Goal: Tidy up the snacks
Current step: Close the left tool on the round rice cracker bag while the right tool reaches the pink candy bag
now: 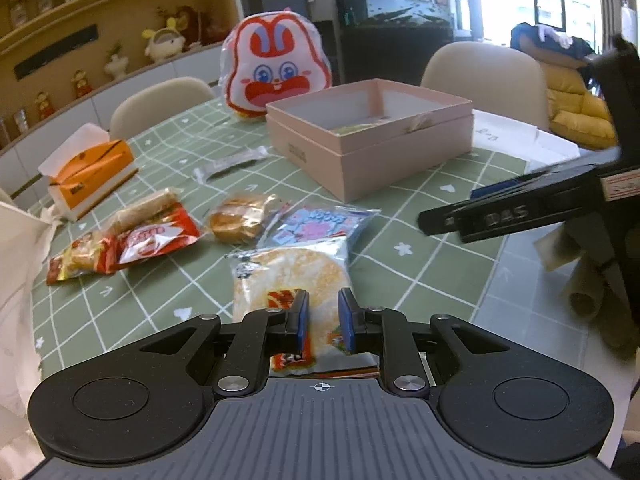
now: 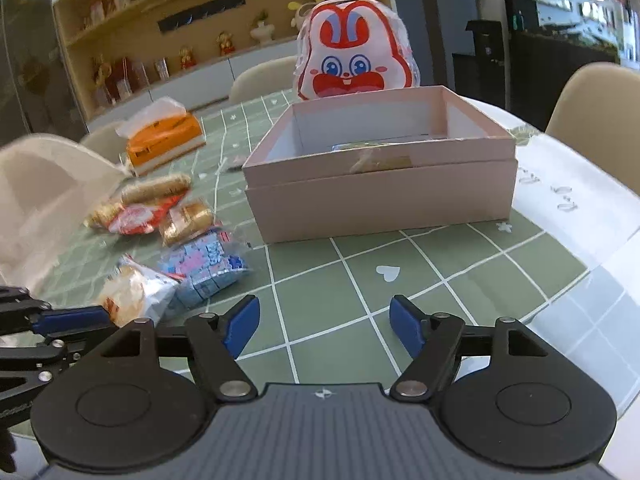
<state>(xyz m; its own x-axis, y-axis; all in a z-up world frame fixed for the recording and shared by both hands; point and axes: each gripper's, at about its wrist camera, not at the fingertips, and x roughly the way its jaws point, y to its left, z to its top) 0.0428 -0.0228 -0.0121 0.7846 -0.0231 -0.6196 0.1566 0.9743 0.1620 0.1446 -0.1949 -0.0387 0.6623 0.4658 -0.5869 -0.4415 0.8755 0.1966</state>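
The left tool (image 1: 323, 322) stands narrow, its blue pads on either side of the near end of a clear-wrapped round rice cracker packet (image 1: 290, 276). From the left wrist view I cannot tell whether the pads press the wrapper or merely straddle it, though they look slightly apart from it. The packet lies in the lower middle of that frame, directly ahead of the tool, its long axis running away from the tool toward the open pale pink cardboard box (image 1: 372, 140) in the upper middle, so a lift and a carry straight forward would likely bring it over the box. The right tool (image 2: 324, 330) is wide and empty, over bare green checked cloth on the surface (image 2: 420, 272), with the same box (image 2: 380, 184) squarely ahead and the packet (image 2: 136, 292) off at the lower left of its frame. The left hand is plainly the nearer one to the packet. Other wrapped snacks, among them a blue and pink sweets bag (image 1: 320, 220) and a red wrapped bar (image 1: 158, 240), lie beyond, left of the box.
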